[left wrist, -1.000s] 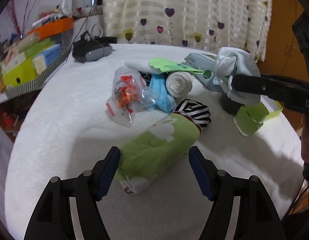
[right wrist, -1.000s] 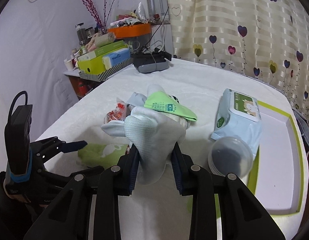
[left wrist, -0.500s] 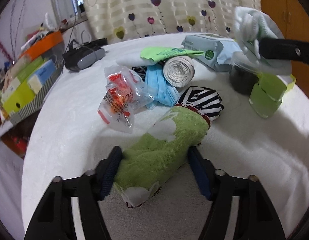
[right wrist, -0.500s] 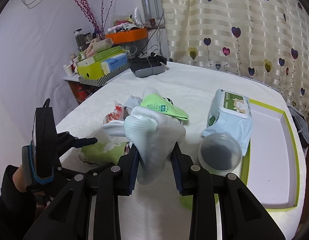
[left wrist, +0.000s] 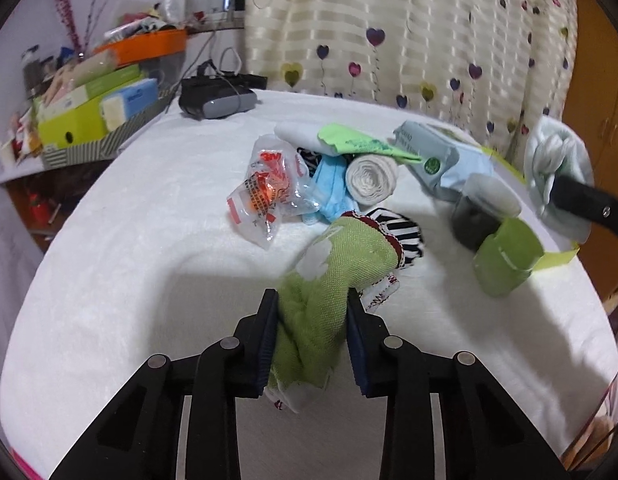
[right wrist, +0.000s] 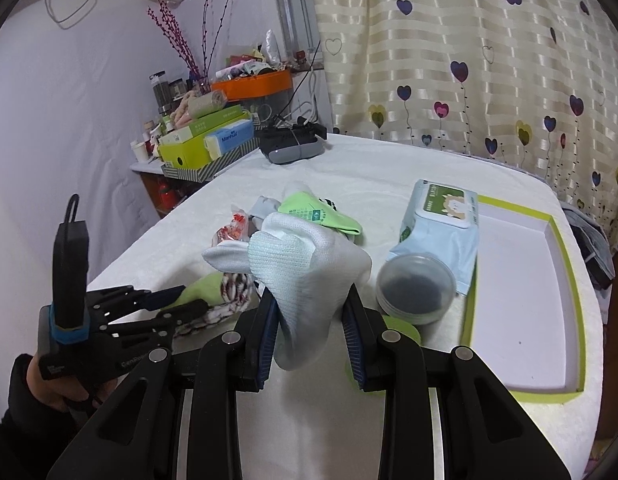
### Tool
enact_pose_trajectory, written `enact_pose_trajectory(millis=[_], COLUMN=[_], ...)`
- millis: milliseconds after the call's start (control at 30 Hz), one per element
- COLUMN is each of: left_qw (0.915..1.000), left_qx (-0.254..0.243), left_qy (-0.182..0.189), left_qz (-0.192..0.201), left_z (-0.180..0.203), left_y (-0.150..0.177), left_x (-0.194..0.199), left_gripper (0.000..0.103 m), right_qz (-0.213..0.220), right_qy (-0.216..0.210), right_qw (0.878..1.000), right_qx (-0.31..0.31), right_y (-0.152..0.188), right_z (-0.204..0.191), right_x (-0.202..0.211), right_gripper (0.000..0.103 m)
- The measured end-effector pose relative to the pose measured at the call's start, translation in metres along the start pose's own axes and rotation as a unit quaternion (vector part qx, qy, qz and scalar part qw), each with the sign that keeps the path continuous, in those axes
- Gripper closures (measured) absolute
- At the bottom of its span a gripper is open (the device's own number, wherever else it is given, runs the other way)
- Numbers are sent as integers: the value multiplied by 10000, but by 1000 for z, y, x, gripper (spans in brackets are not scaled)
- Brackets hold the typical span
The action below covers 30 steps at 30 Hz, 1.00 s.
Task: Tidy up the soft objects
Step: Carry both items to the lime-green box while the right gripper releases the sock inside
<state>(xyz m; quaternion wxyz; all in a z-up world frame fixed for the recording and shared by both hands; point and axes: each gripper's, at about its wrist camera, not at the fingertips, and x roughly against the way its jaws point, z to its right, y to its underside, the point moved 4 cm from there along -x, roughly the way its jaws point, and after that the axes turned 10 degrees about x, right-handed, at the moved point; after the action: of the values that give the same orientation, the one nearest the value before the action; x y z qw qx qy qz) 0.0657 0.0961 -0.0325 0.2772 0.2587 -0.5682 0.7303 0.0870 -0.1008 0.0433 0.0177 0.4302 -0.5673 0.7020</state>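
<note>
While my left gripper [left wrist: 311, 332], jaws just closed, pinches the green sock [left wrist: 329, 280] lengthwise, my right gripper [right wrist: 309, 320] clamps the white sock [right wrist: 305, 264] nearer the tray [right wrist: 565, 256].

A white fuzzy table cover [left wrist: 121, 248] spreads under everything. At the far edge lies a dark headset [right wrist: 293, 146] with cables. Beside the table a striped tray holds a yellow-green box [right wrist: 185, 152] and a blue box [right wrist: 229, 136] — an orange tray [right wrist: 253, 84] of clutter sits above them, with jars [right wrist: 165, 90] and red-budded twigs [right wrist: 181, 36] behind. A cream curtain [right wrist: 469, 60] with heart balloons hangs along the back — a wooden cupboard [left wrist: 601, 120] stands beside it.
</note>
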Motion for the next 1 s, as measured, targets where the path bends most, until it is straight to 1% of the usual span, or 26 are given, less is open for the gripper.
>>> enact_pose_trajectory(millis=[133, 300, 400, 533, 633, 1000], left_qw=[9996, 9987, 9981, 9971, 9966, 9953], left_qx=[204, 304, 314, 305, 291, 163], left_qy=[107, 184, 244, 437, 557, 799], left_qz=[131, 365, 479, 544, 532, 523], left_z=[15, 37, 50, 67, 78, 114], left_y=[3, 1, -2, -3, -4, -14], left_x=[17, 39, 49, 59, 61, 57], left_gripper=[73, 73, 73, 73, 73, 73], right_qz=[40, 101, 157, 206, 231, 291], right_qy=[4, 16, 53, 114, 168, 308], right_qw=[10000, 9999, 9997, 9993, 9990, 9978], right_qx=[-61, -128, -192, -279, -347, -513], right_y=[7, 15, 20, 26, 29, 35], right_z=[5, 12, 18, 26, 32, 58], right_x=[10, 23, 32, 41, 46, 54], right_gripper=[71, 71, 71, 71, 71, 71])
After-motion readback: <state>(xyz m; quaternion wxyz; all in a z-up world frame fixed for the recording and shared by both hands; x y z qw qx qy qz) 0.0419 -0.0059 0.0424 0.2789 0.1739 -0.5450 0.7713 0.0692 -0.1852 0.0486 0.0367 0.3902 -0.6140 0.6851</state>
